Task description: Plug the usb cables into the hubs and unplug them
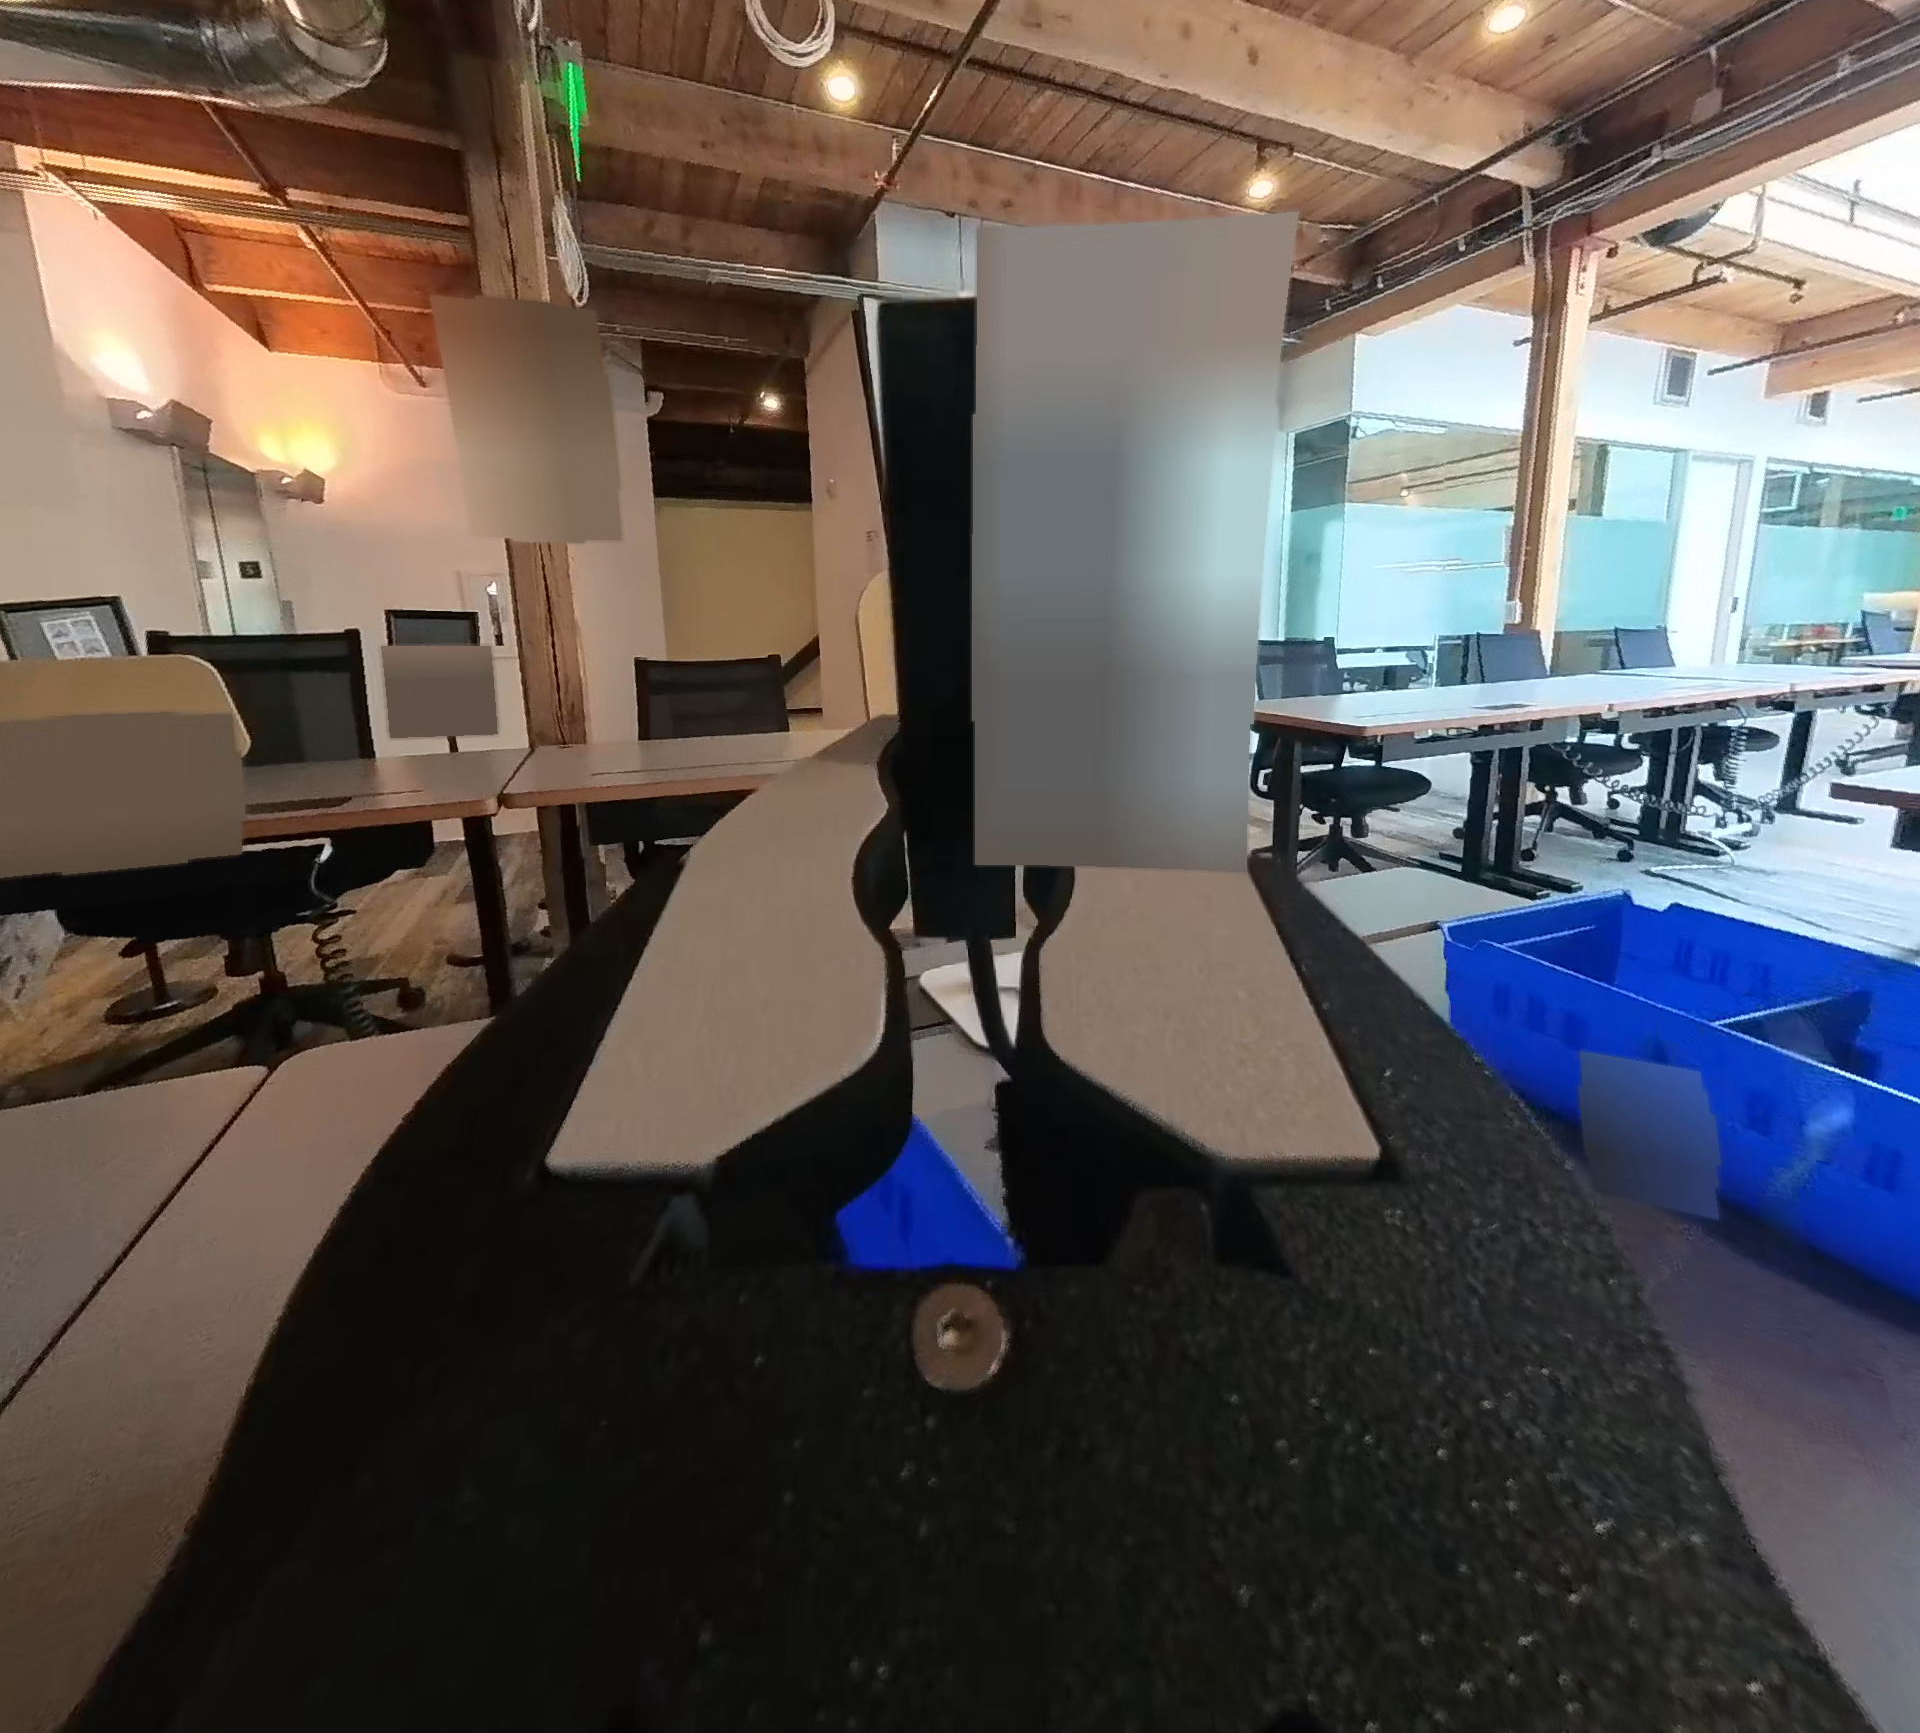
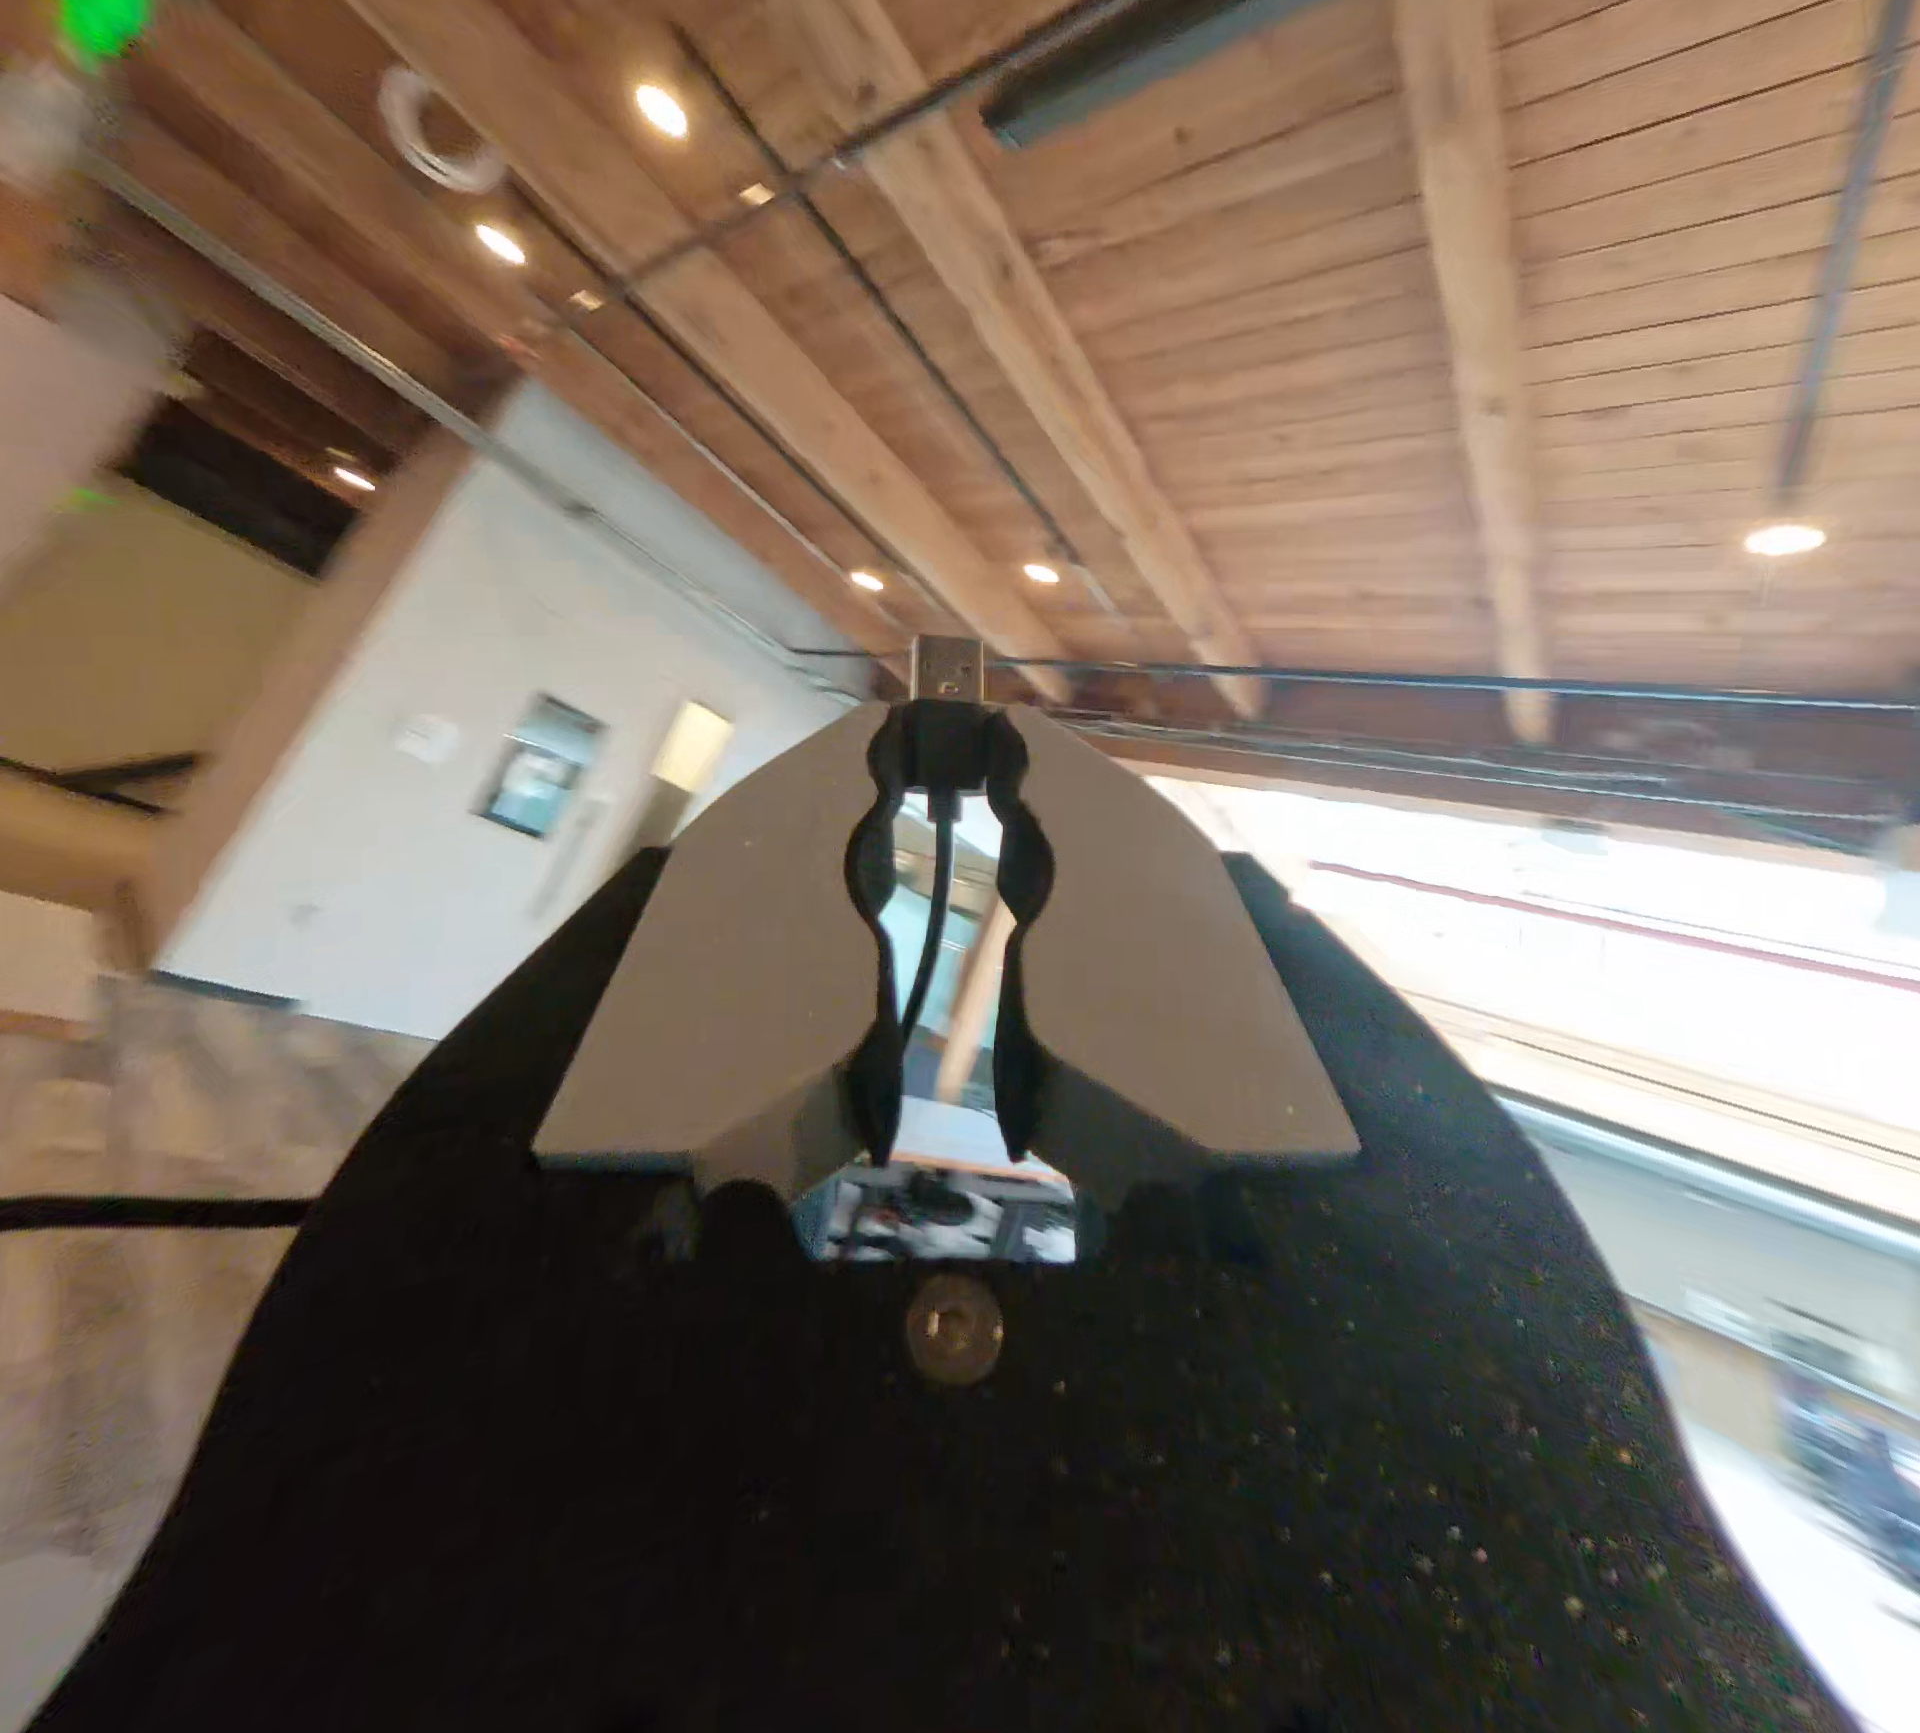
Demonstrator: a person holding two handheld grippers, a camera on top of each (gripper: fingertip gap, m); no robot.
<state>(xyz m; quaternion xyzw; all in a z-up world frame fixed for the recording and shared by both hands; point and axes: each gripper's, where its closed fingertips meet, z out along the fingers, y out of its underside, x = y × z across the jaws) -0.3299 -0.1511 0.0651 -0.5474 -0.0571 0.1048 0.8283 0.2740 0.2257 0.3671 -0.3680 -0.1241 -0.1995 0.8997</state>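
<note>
In the left wrist view, my left gripper [image 1: 961, 862] is shut on the lower end of a long black hub [image 1: 930, 603], which stands upright between the fingertips. A blurred patch covers the hub's right side. A black cable [image 1: 987, 987] hangs from the hub's bottom between the fingers. In the right wrist view, my right gripper [image 2: 943, 738] is shut on the black body of a USB plug. Its metal connector [image 2: 943, 670] sticks out past the fingertips, pointing up toward the wooden ceiling. The plug's thin black cable [image 2: 933, 914] runs back between the fingers. Neither view shows the other gripper.
A blue divided bin [image 1: 1683, 1049] sits on the grey table [image 1: 125, 1195] to the right of my left gripper. A white flat object [image 1: 951, 992] lies on the table beyond the fingers. Office desks and black chairs [image 1: 1340, 790] fill the room behind. Spacing between my two grippers at the tips: around 75 centimeters.
</note>
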